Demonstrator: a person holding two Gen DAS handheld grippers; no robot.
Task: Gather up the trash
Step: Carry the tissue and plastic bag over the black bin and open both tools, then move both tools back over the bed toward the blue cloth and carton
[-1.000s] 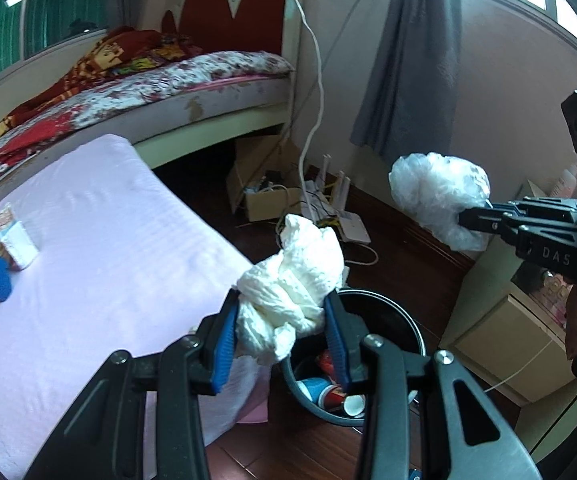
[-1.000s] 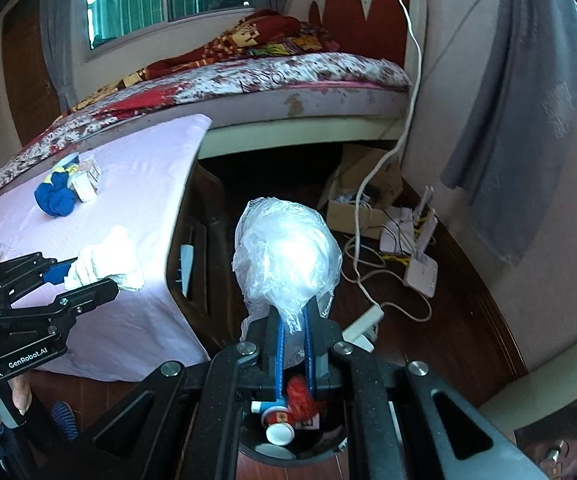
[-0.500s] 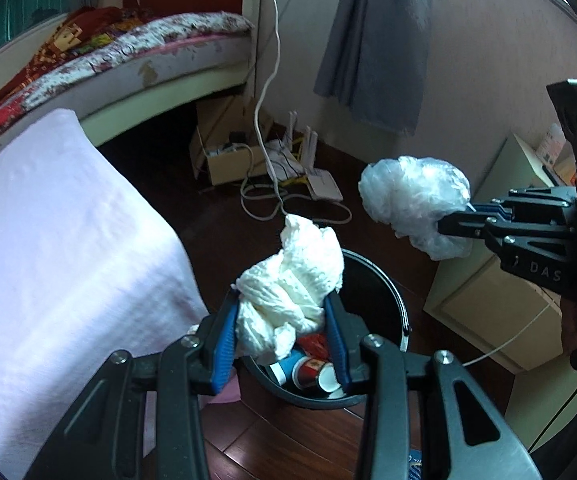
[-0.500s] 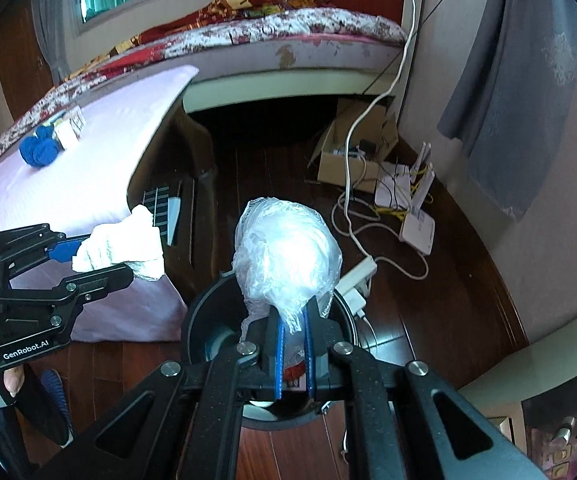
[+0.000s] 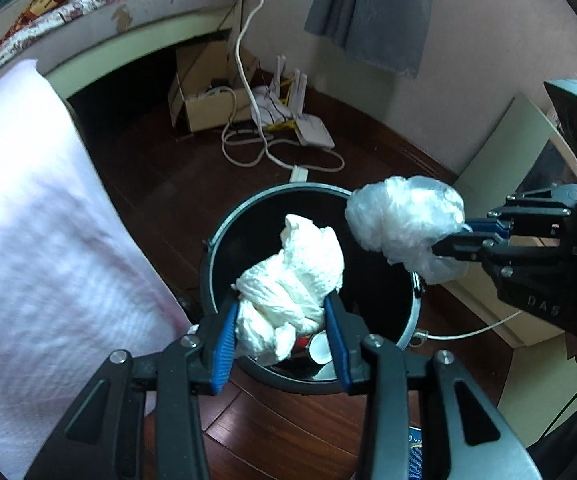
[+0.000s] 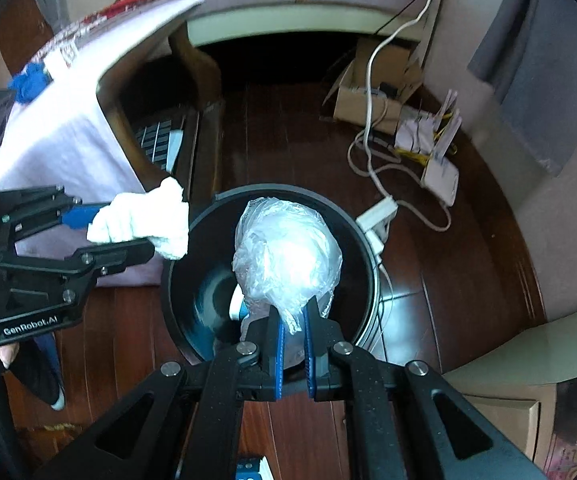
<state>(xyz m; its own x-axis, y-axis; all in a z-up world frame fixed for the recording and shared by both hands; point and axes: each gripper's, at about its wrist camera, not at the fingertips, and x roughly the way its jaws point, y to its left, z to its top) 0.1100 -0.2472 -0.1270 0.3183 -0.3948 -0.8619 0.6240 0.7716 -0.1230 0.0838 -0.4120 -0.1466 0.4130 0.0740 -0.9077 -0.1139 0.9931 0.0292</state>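
A: Left hand-held gripper (image 5: 282,330)?
B: Clamped on tissue wad (image 5: 290,280), over bin (image 5: 248,220) rim.
A: Right hand-held gripper (image 6: 293,330)?
B: Pinched tight on plastic bag (image 6: 288,256), above bin mouth. Cups inside bin.

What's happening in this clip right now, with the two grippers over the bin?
A person is clearing trash with a gripper in each hand. The left gripper is clamped on a crumpled white paper towel wad, and the right gripper is shut on a bunched clear plastic bag. Both bundles hang above the round black trash bin on the dark wooden floor; neither has been dropped yet. Cups already lie inside the bin.
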